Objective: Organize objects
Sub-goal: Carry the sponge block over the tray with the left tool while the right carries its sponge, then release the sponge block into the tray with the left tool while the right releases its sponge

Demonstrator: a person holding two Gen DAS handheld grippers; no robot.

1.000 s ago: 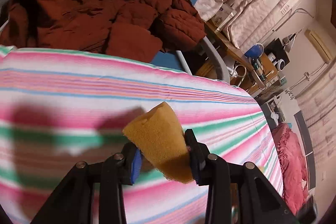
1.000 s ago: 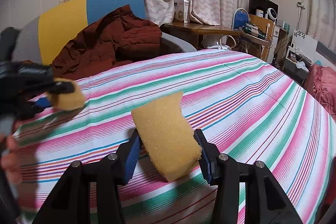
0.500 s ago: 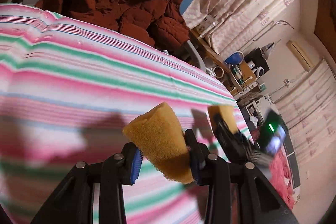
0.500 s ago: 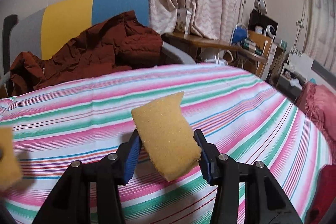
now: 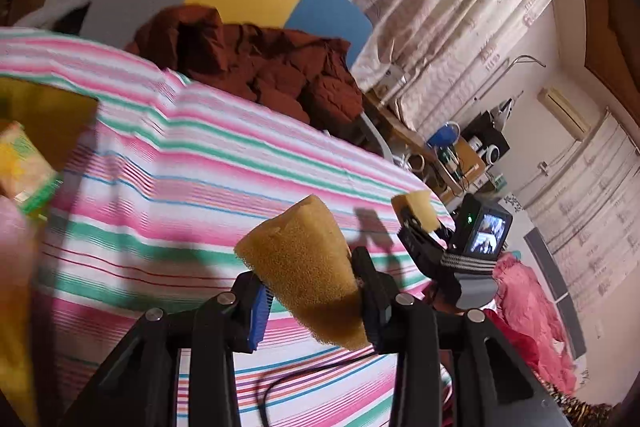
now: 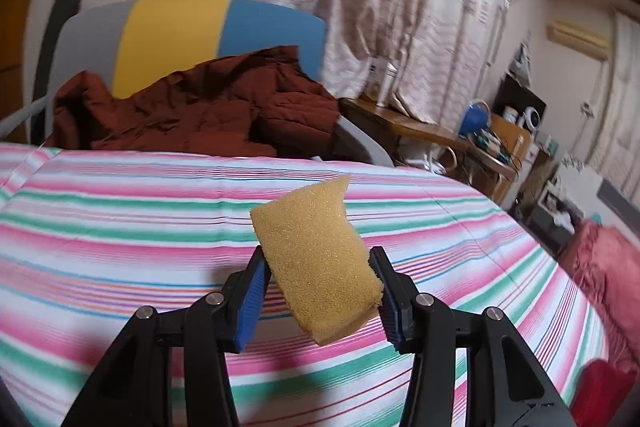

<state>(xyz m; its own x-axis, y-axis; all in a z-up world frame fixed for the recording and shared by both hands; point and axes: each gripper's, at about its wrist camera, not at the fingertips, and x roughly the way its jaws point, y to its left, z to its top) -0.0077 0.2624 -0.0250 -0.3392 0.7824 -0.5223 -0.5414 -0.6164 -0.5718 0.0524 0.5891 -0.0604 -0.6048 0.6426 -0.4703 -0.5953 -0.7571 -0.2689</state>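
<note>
My left gripper [image 5: 310, 293] is shut on a yellow sponge [image 5: 308, 263], squeezed between its blue pads and held above the striped cloth [image 5: 200, 187]. To its right in the left wrist view, the right gripper [image 5: 420, 223] shows from the side with its own yellow sponge [image 5: 416, 209] and a small lit screen. In the right wrist view my right gripper [image 6: 320, 285] is shut on that sponge [image 6: 316, 255], tilted, above the striped cloth [image 6: 120, 227]. At the left edge of the left wrist view a blurred yellow container [image 5: 44, 119] and a yellow-green packet [image 5: 24, 167] appear.
A dark red jacket [image 6: 192, 111] lies on a chair with a grey, yellow and blue back [image 6: 172, 35] behind the cloth. Curtains, a wooden desk [image 6: 420, 127] with clutter and a pink heap [image 6: 604, 259] stand at the right. A black cable [image 5: 304, 377] runs below my left gripper.
My left gripper has swung left across the cloth with its sponge; the right gripper and the yellow items at the left edge came into its view. The right gripper rolled slightly, sponge still held.
</note>
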